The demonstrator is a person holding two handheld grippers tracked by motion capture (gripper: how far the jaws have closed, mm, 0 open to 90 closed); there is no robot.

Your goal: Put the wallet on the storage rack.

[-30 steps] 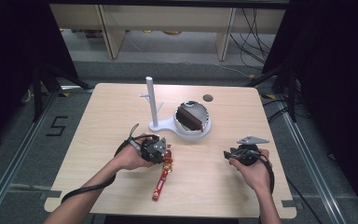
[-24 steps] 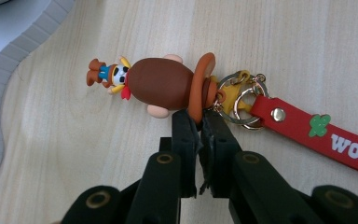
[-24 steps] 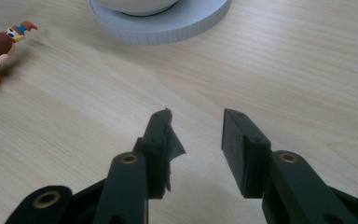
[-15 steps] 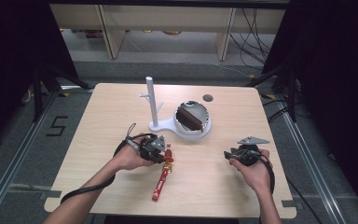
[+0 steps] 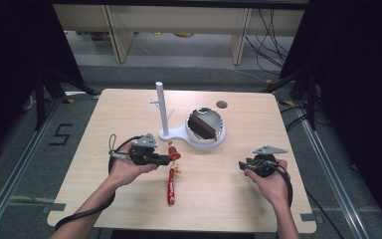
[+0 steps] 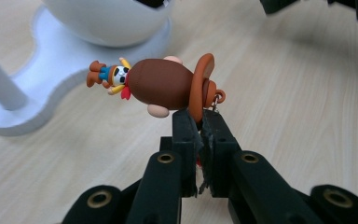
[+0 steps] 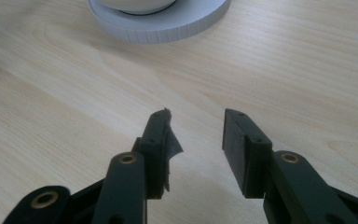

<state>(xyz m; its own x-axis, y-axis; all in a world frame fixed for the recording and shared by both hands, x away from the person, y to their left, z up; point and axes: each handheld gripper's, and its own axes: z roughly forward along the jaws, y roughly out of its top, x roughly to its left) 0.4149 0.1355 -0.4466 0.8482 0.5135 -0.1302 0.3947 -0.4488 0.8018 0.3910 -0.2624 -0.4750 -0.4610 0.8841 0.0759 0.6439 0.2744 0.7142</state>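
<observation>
We see the left gripper [image 6: 199,122] clenched on the small brown cowboy-figure keychain with the orange hat [image 6: 163,84] — its jaws pinch the hat end by the metal ring, and the figure lies sideways just above the pale wooden table [image 5: 288,124]. A red strap [image 5: 171,185] trails from it toward 6 o'clock. The white stand with the upright peg [image 5: 162,107] sits at 12 o'clock of the figure. The right gripper [image 7: 196,122] is released — jaws apart, low over bare wood at 3 o'clock

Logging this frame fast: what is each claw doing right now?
Left claw: shut on the cowboy figure keychain, pinching it at the hat brim.
Right claw: open, holding nothing, above the table.
</observation>
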